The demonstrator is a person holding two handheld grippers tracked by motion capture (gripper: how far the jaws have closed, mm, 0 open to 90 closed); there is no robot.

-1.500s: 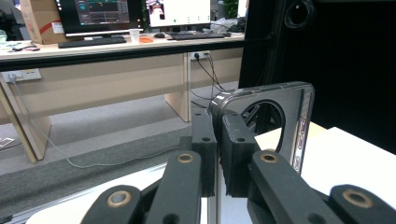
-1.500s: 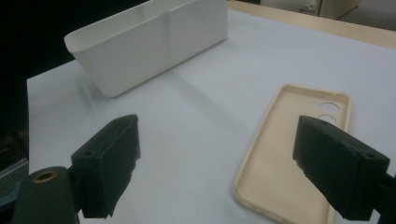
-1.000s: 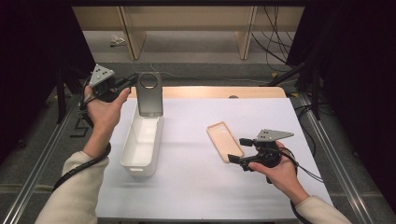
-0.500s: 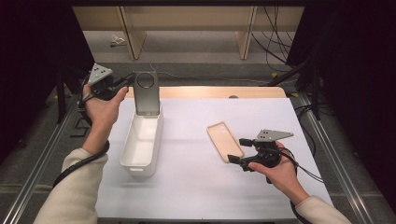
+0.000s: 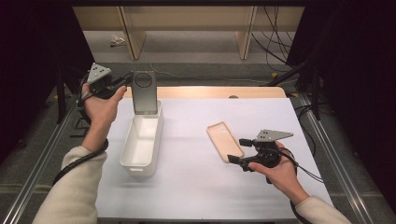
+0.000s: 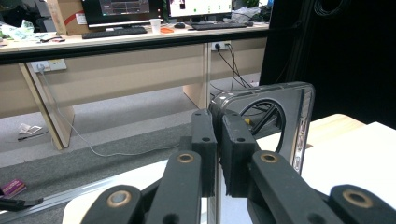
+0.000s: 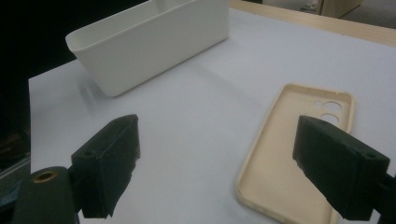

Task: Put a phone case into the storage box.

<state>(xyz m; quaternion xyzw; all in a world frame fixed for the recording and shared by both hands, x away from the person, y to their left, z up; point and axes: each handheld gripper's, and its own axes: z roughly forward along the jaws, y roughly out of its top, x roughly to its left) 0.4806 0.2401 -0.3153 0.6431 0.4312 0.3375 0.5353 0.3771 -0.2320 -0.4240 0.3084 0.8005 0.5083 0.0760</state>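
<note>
Grey case: clamped by its edge in the left hand-held gripper, standing upright over the far end of the bin, ring cutout facing the camera.
White bin: long, on the table, left side.
Beige case: flat on the table, inside up, just ahead of the right hand-held gripper.
Right hand-held gripper: jaws spread wide, nothing between them, low over the table.
Left hand-held gripper: jaws pinched tight on the grey case.

White table bears a white bin and beige phone case
</note>
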